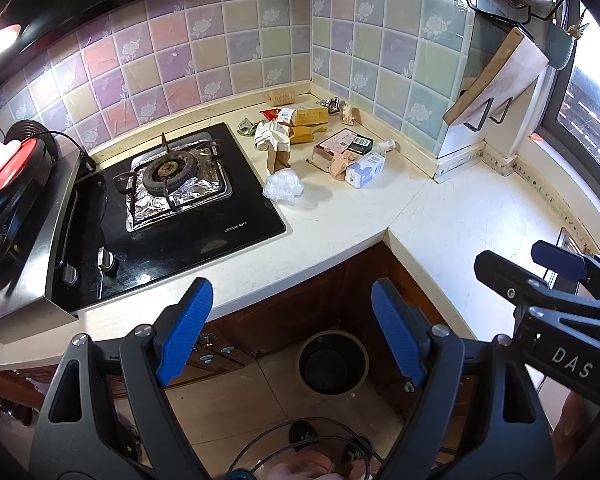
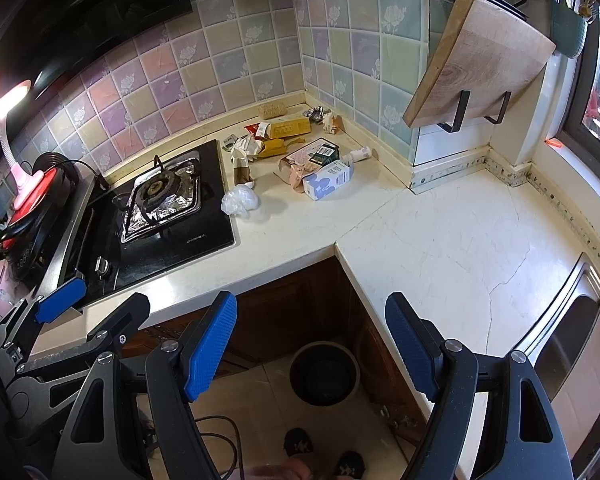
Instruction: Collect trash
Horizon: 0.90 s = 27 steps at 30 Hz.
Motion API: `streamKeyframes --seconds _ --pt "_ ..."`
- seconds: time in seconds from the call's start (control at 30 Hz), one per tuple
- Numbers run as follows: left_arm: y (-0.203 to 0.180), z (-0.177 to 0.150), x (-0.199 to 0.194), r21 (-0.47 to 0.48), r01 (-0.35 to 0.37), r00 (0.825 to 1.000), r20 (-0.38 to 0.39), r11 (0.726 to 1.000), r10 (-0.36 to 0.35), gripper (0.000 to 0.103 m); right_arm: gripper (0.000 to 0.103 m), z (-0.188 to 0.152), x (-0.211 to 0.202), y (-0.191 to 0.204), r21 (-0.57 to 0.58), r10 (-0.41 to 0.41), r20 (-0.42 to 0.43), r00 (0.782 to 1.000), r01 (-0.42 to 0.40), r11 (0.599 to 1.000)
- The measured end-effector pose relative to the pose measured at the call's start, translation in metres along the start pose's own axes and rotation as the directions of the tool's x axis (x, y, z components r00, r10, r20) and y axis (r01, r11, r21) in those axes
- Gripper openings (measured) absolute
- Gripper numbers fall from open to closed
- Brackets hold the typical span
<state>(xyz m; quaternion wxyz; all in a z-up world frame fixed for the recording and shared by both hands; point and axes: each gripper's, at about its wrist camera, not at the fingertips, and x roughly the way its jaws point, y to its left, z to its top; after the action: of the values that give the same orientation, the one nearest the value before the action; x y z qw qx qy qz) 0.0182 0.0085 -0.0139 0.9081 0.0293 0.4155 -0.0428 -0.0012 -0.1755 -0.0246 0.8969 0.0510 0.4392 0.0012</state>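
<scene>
A pile of trash lies in the counter's far corner: a crumpled clear plastic wad, a white-and-blue carton, yellow boxes, a small white bottle and a foil wrapper. On the floor below the counter's inner corner stands a dark round bin. My left gripper hangs open and empty above the bin, well short of the pile. Beside it on the right, my right gripper is also open and empty.
A black gas stove with foil around the burner sits left of the pile. A wooden cutting board rests on a wall rack. A steel sink is at the right. A person's feet and cables are on the floor.
</scene>
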Motion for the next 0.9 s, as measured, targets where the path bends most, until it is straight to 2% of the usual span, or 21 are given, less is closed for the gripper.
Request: streamKeyframes --seconds 0.23,0.5,0.7,0.9 --pt "0.003 0.004 0.006 0.006 0.014 1.0 0.0 1.0 -0.014 0.08 0.078 0.001 0.005 0.004 0.005 -0.011 0.005 1.0 0.011 1.0" --pt "0.03 0.029 0.029 0.022 0.015 1.0 0.012 1.0 -0.015 0.08 0.078 0.01 0.024 0.009 0.033 -0.04 -0.006 0.999 0.04 0.999" --pt "0.062 0.054 0.05 -0.004 0.006 1.0 0.028 1.0 -0.006 0.08 0.078 0.038 0.044 -0.001 0.054 -0.061 -0.013 0.998 0.061 0.997" --pt "0.083 0.078 0.087 -0.048 0.05 0.999 -0.017 0.998 -0.051 0.08 0.078 0.079 0.088 -0.016 0.061 -0.073 -0.038 0.997 0.075 0.995"
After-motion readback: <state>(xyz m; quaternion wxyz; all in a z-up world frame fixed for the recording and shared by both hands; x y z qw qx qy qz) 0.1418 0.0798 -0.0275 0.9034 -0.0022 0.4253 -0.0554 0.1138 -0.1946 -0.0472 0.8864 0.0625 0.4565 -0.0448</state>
